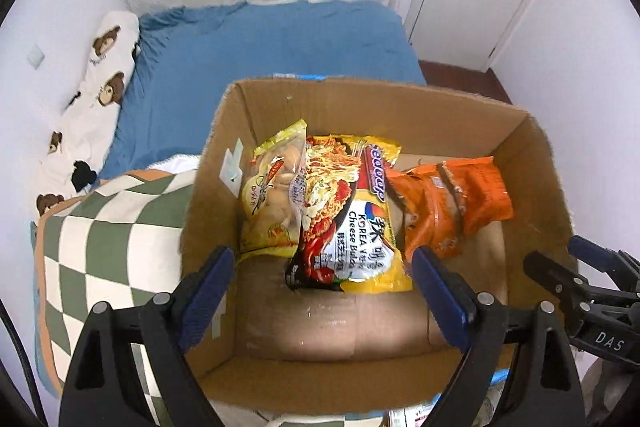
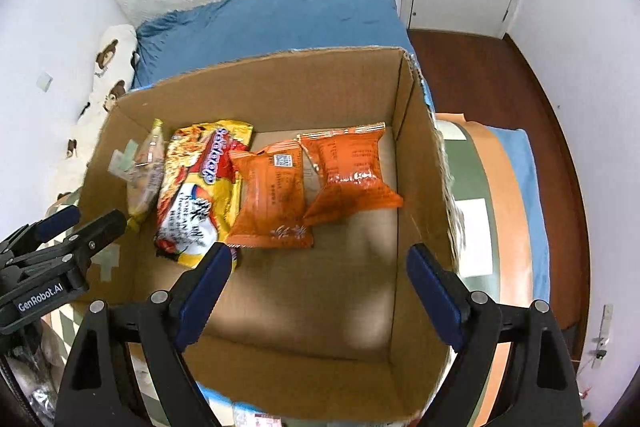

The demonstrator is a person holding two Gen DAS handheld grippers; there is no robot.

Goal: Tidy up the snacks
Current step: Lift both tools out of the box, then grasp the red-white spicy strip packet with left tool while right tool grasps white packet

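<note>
Left wrist view: the open brown cardboard box (image 1: 400, 107) rests on the blue-sheeted bed (image 1: 280, 43), and its packets cluster toward the 12 o'clock end of the floor. The pale yellow bag of biscuits (image 1: 272, 195) leans against the 9 o'clock wall, the yellow instant-noodle packet printed "Cheese" (image 1: 352, 219) overlaps it, and two orange foil snack packets (image 1: 448, 199) lie toward 3 o'clock. Probable fault: the slanted packets slide or topple if the box is nudged, because the bedding gives under load; a blue pad may also catch the thin box rim on descent. The left gripper (image 1: 324, 291) hangs over the bare near floor of the box with its jaws spread wide, holding nothing and touching nothing; one finger sits outside the 9 o'clock wall line. Right wrist view: the same box (image 2: 280, 83) shows the noodle packet (image 2: 200, 187) at 10 o'clock, its lower edge just beside one blue pad, and the two orange packets (image 2: 312, 183) near centre, overlapping each other. Probable fault: a closing stroke here may pinch the noodle packet edge unintentionally and drag the leaning stack. The right gripper (image 2: 320, 287) is released, jaws fully apart, empty, above bare cardboard. The checked green-and-white cushion (image 1: 112, 227) lies against the box at 9 o'clock.
</note>
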